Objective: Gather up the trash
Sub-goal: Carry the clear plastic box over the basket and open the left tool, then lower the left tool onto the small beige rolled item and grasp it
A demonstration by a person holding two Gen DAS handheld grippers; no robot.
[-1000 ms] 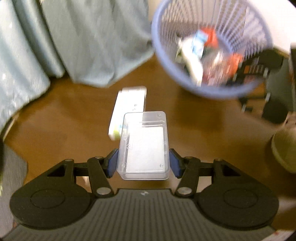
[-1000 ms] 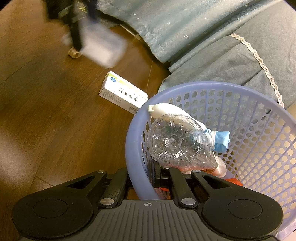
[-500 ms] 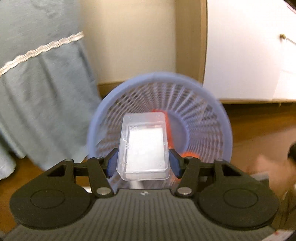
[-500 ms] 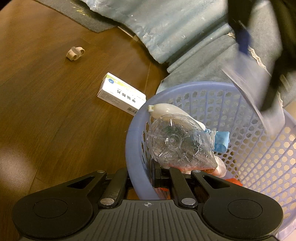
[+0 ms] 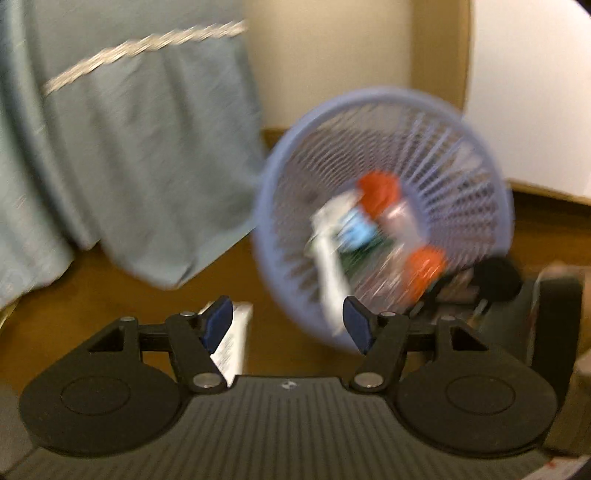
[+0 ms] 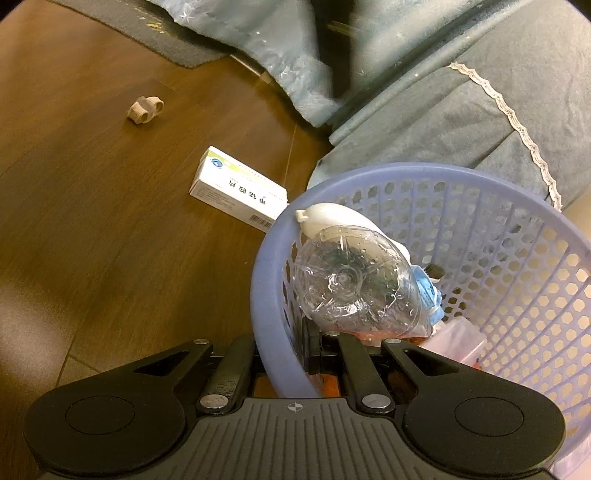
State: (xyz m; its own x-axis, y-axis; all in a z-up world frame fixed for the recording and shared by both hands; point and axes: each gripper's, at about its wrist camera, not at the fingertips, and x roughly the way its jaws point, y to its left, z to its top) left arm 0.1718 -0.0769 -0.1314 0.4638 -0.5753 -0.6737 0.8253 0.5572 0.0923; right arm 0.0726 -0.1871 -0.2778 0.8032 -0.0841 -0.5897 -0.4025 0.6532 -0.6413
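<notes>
My left gripper (image 5: pixel 287 323) is open with nothing between its blue pads and hangs over the wooden floor. The purple mesh basket (image 5: pixel 369 91) is tilted toward it, ahead and to the right, with blurred trash inside. A white medicine box (image 5: pixel 236 339) lies on the floor under the left finger. My right gripper (image 6: pixel 280 354) is shut on the basket's near rim (image 6: pixel 406 171). Inside the basket lie a crushed clear bottle (image 6: pixel 351 280), a white piece, blue scraps and a clear plastic box (image 6: pixel 456 338). The medicine box (image 6: pixel 236 194) lies just left of the basket.
A teal bed cover (image 5: pixel 129 147) with a lace trim (image 6: pixel 509 107) hangs to the floor behind the basket. A small beige object (image 6: pixel 146 109) sits on the floor at the far left, near a grey rug (image 6: pixel 147 26). A wall and white cabinet stand behind.
The left gripper carried the clear plastic box over the basket, opened and let it go; the box now lies in the basket. The left gripper has pulled back. The right gripper kept holding the rim.
</notes>
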